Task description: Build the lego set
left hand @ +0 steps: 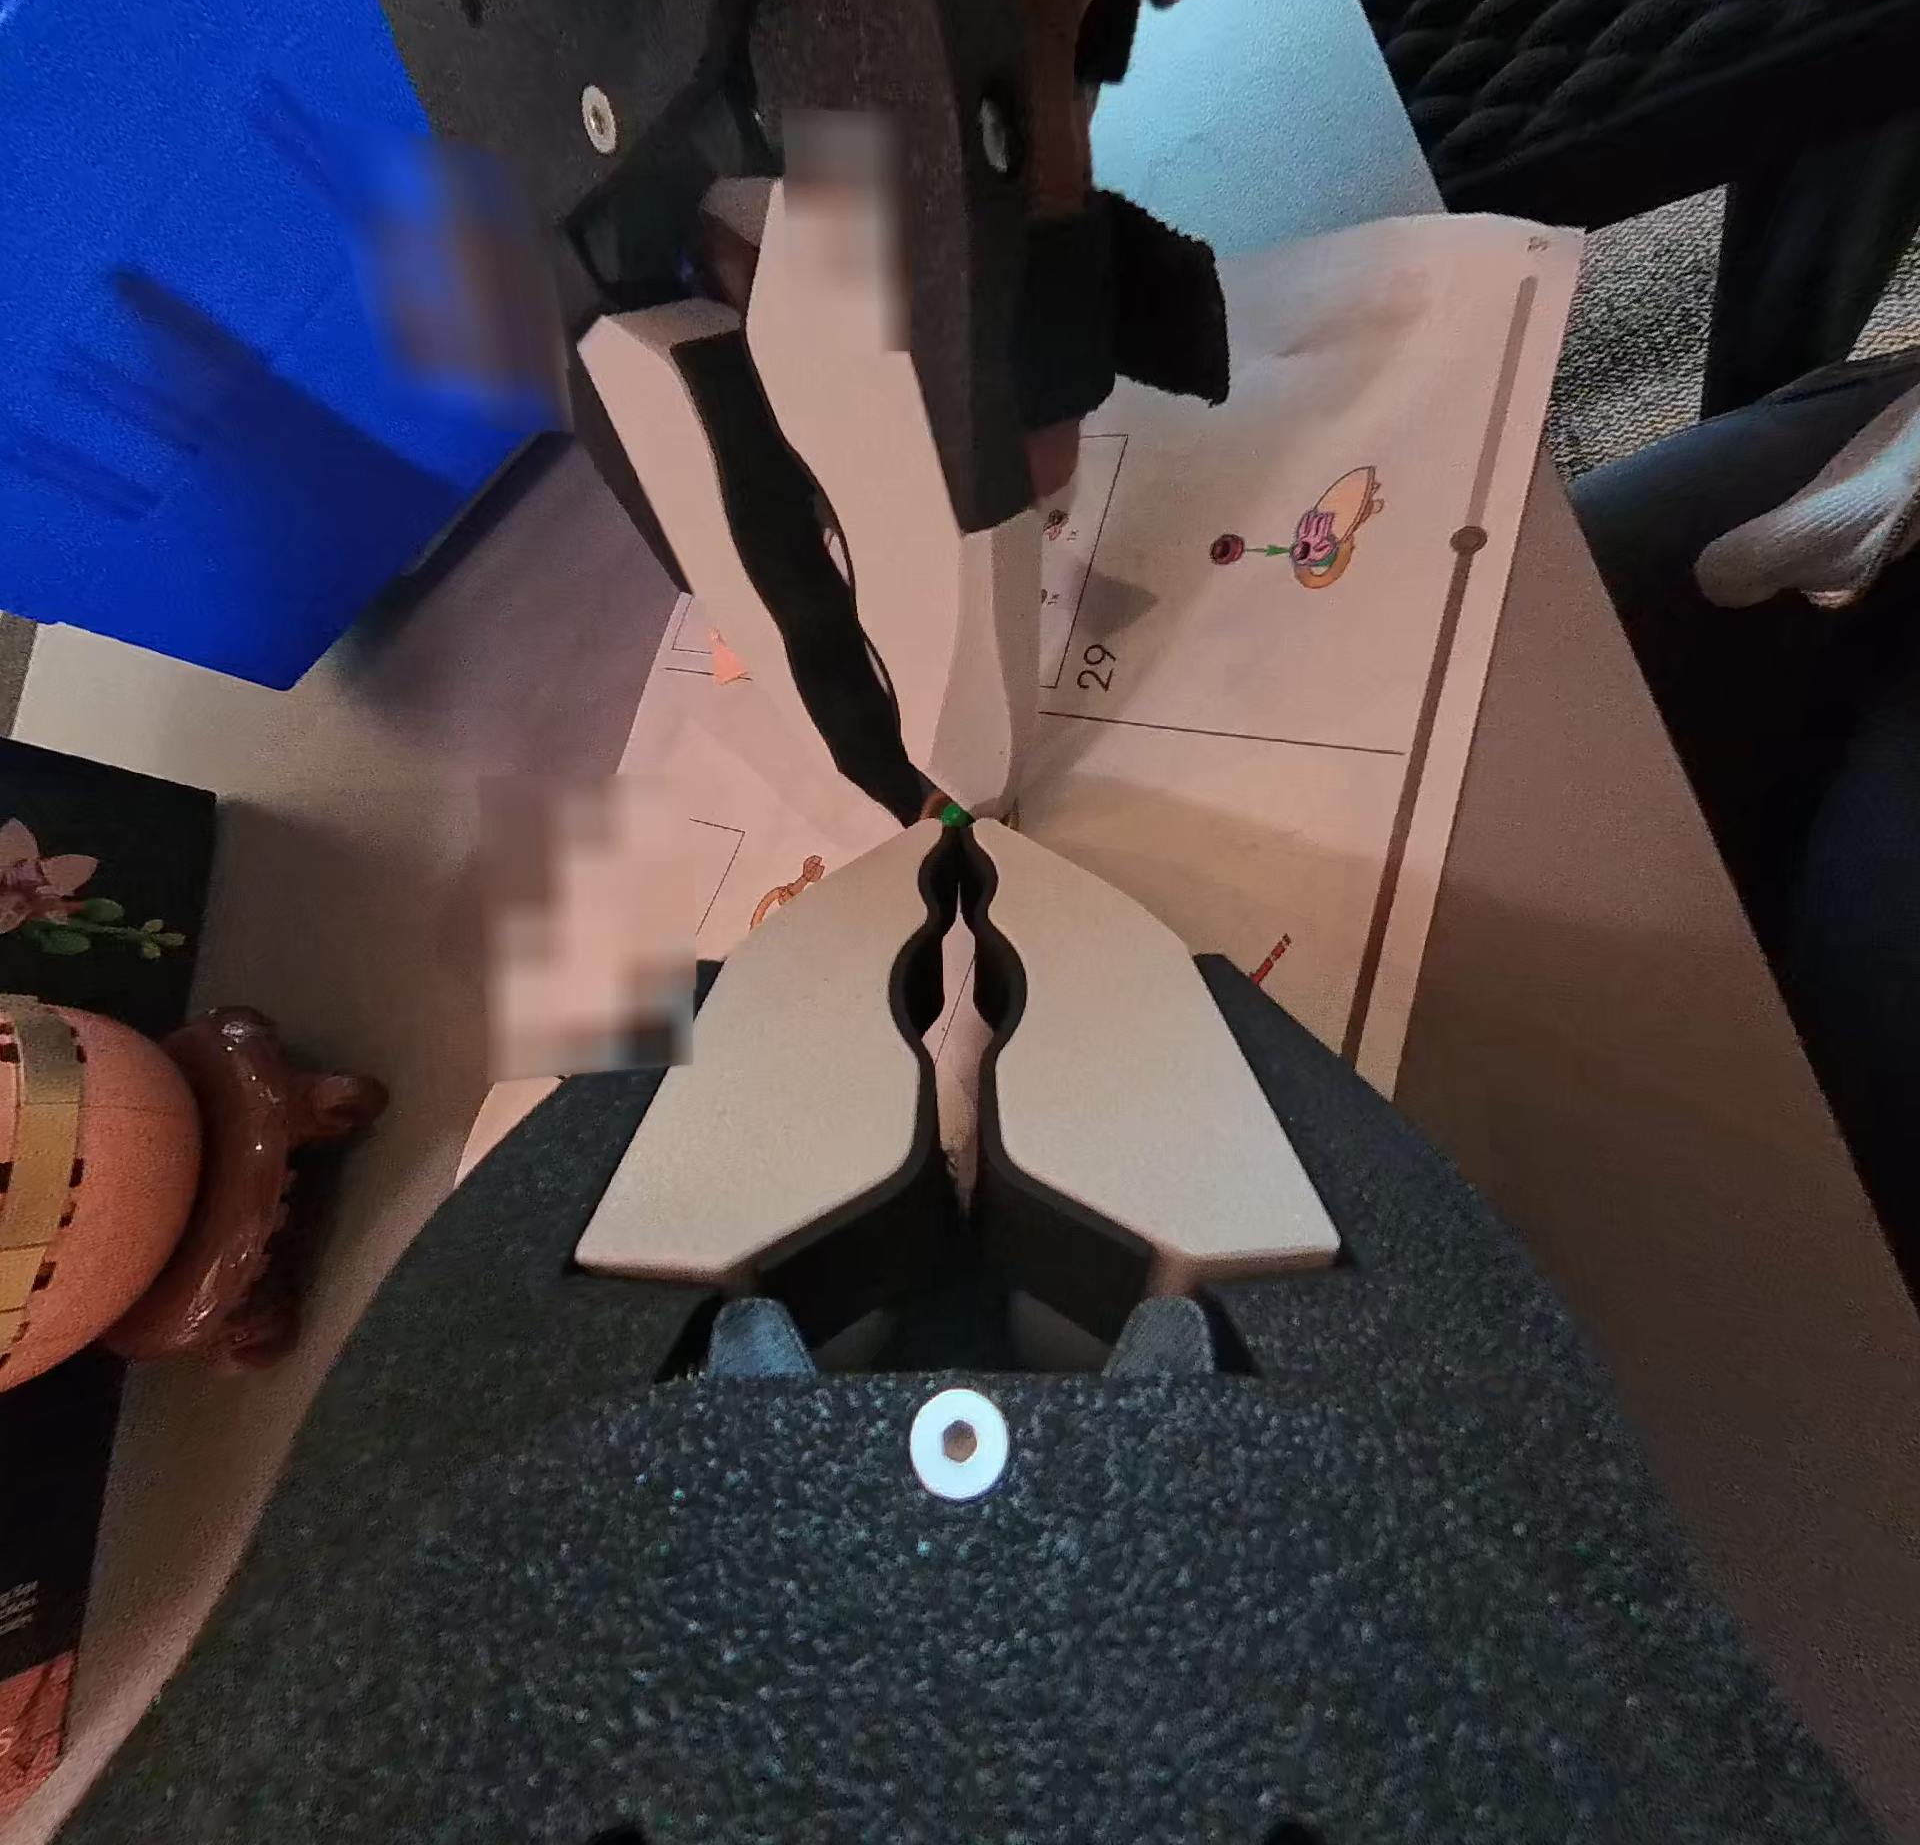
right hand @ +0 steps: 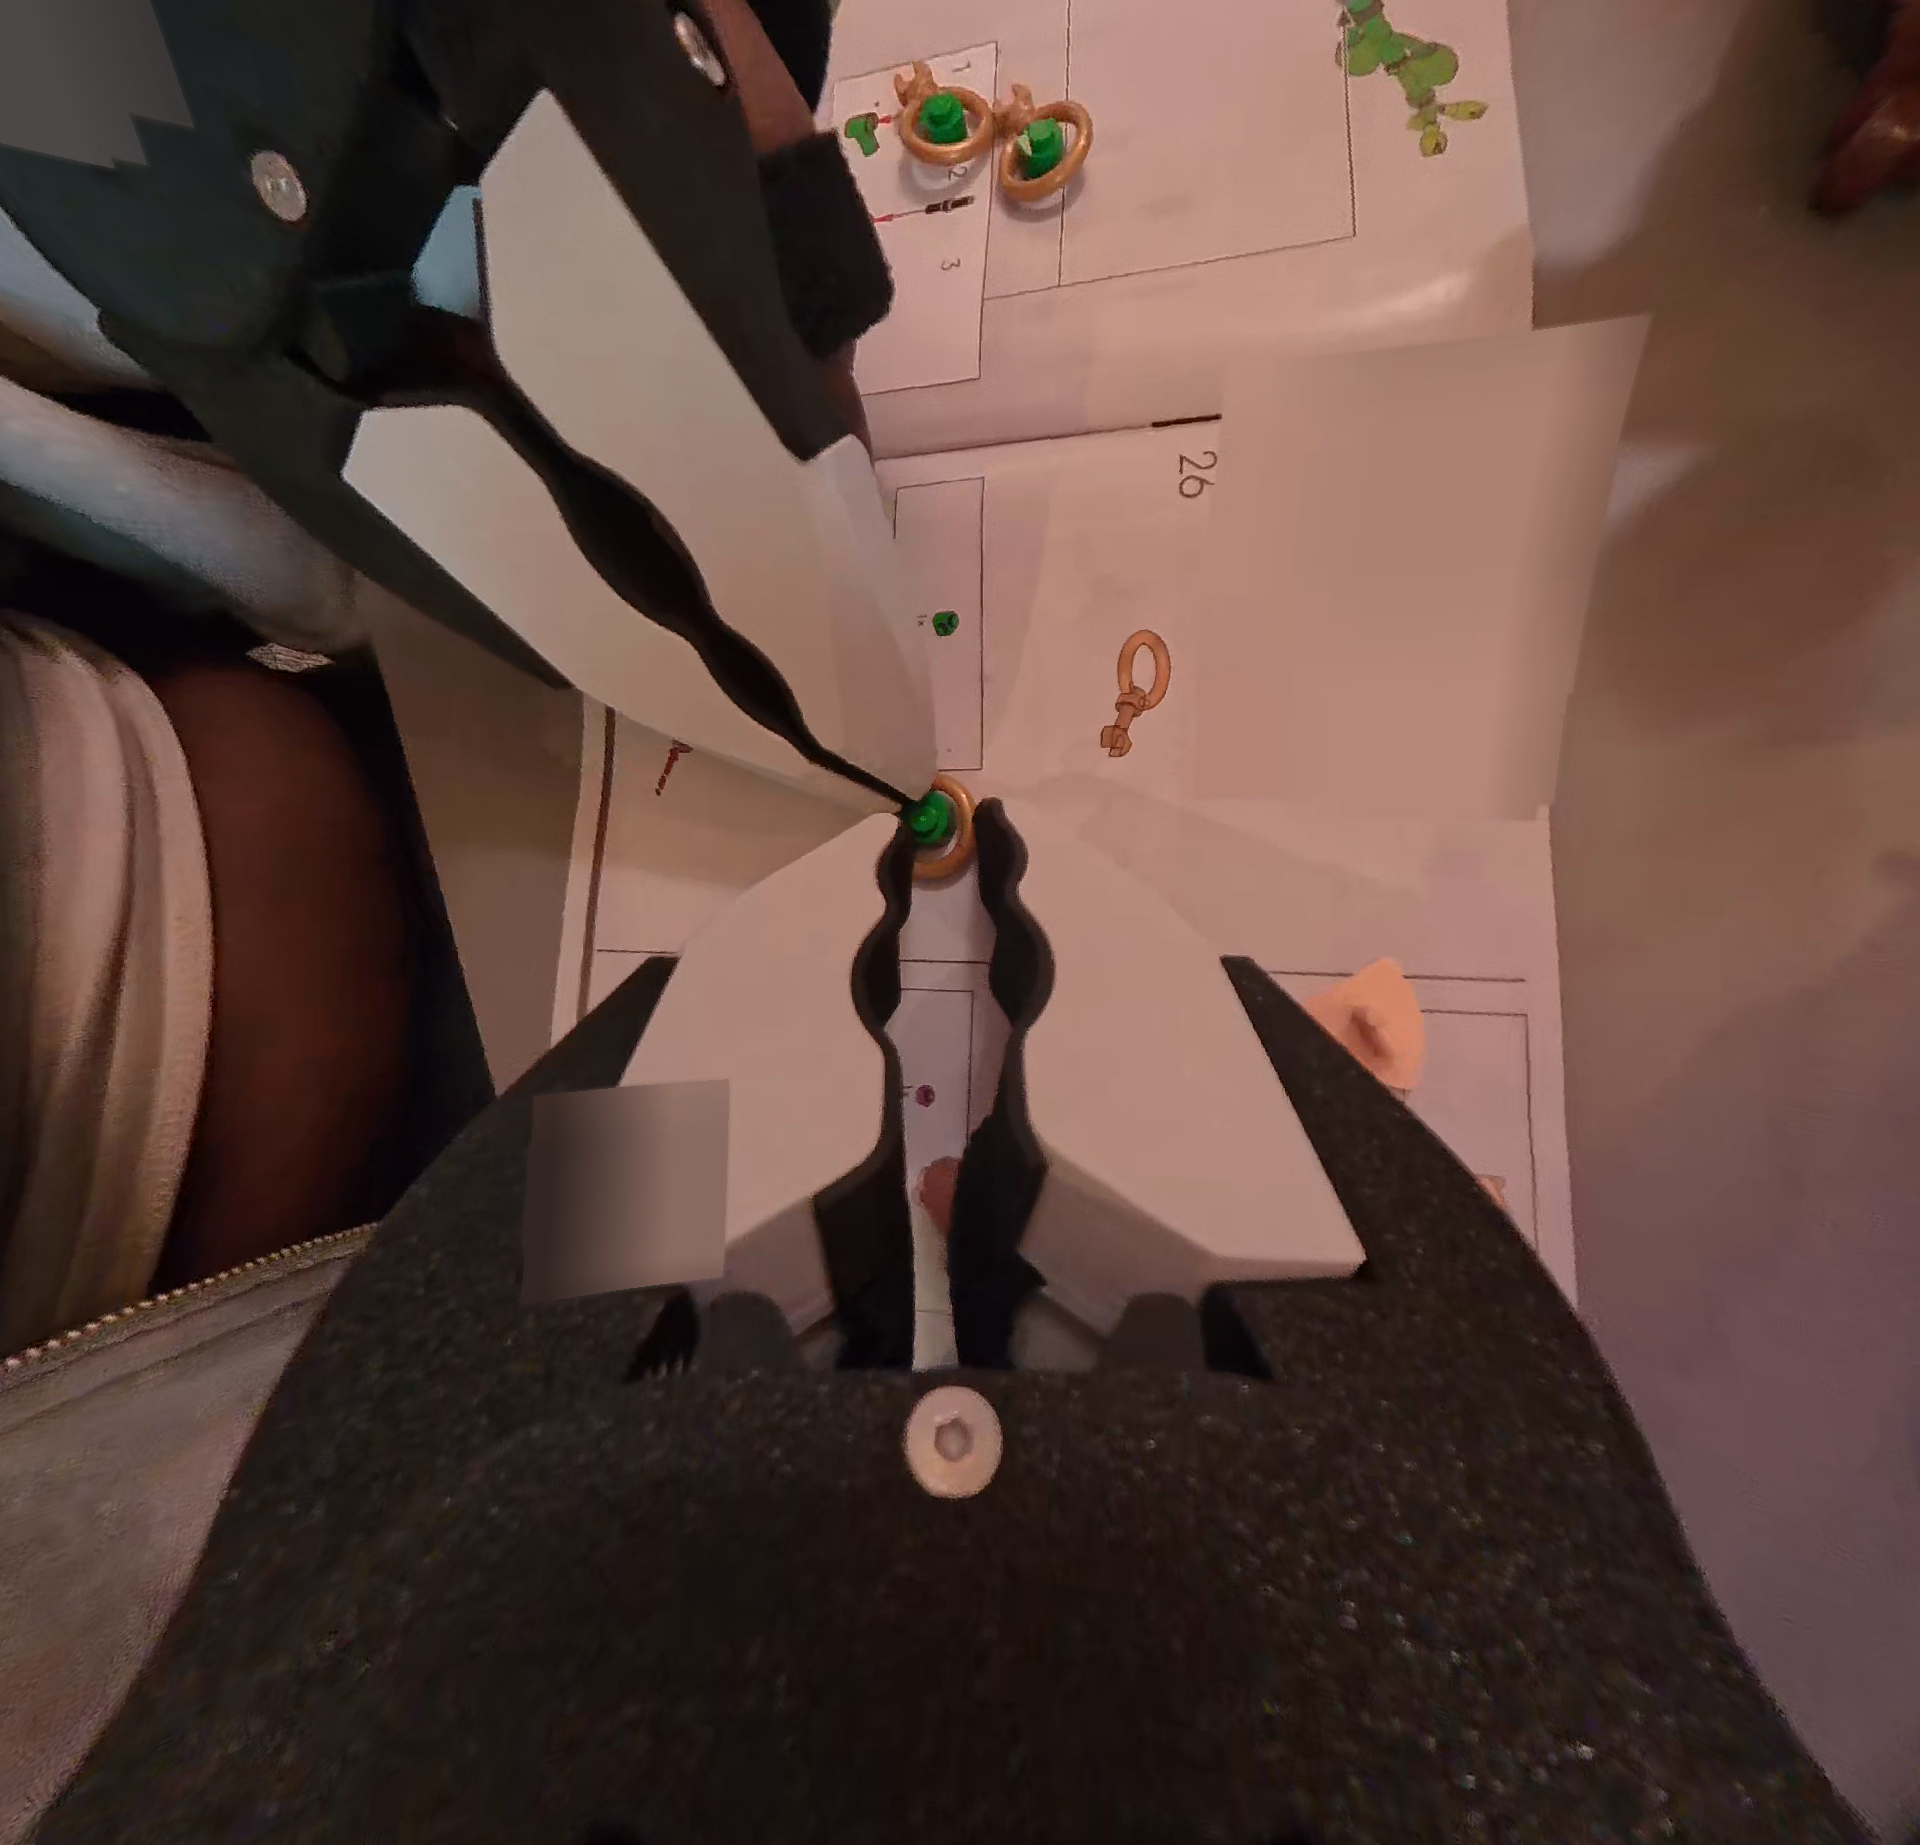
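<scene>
My left gripper (left hand: 954, 827) is shut on a small green stud piece (left hand: 952, 815) at its fingertips. My right gripper (right hand: 945, 841) is shut on a small gold ring (right hand: 964, 834) and holds it just above the open instruction booklet (right hand: 1351, 652). In the right wrist view the left gripper (right hand: 902, 804) comes in from the upper left, and its green piece (right hand: 925, 816) sits in the ring's hole. In the left wrist view the right gripper (left hand: 935, 800) comes down from above, tip to tip with mine, and the ring is almost hidden.
Two gold rings with green pieces (right hand: 940, 128) lie on the booklet's far page. A peach piece (right hand: 1361, 1037) lies on the booklet at right. A blue box (left hand: 208, 289), a black set box (left hand: 83, 891) and a pink-and-brown pot model (left hand: 94, 1182) stand to the left.
</scene>
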Tool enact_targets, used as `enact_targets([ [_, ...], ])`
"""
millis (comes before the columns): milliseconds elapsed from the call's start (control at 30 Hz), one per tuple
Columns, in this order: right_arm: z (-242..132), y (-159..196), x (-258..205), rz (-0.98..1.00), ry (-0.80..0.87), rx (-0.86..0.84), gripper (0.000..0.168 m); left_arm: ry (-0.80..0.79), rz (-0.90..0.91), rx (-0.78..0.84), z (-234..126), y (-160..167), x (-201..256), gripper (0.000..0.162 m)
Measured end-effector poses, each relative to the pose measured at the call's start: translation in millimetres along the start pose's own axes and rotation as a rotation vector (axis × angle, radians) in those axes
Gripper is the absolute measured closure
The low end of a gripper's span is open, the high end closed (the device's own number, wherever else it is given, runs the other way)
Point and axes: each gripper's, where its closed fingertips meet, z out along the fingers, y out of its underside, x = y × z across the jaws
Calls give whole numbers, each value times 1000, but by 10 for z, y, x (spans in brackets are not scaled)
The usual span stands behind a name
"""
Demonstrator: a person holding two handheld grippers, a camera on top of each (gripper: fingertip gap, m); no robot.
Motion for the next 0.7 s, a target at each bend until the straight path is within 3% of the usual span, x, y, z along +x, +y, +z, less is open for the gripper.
enact_targets([
  [133,-127,-185,-95,-36,-27,129,147,-30,-76,37,-109,-60,-54,161],
  [200,-249,-260,-76,-111,55,168,145,-68,-143,96,-261,-122,-132,151],
  [367,-460,-361,-21,-242,272,215,150,-143,-271,189,-638,-181,-262,149],
  [400,-497,-385,-3,-247,311,241,158,-204,-299,205,-730,-188,-348,147],
  [567,-1019,-642,-387,-371,386,790,164,-364,-656,596,-1580,-252,-472,142],
  [633,-1187,-531,-504,-399,402,941,152,-462,-737,720,-1963,-80,-386,135],
  [700,-1308,-391,-561,-416,450,1031,139,-626,-698,735,-2293,146,-215,121],
])
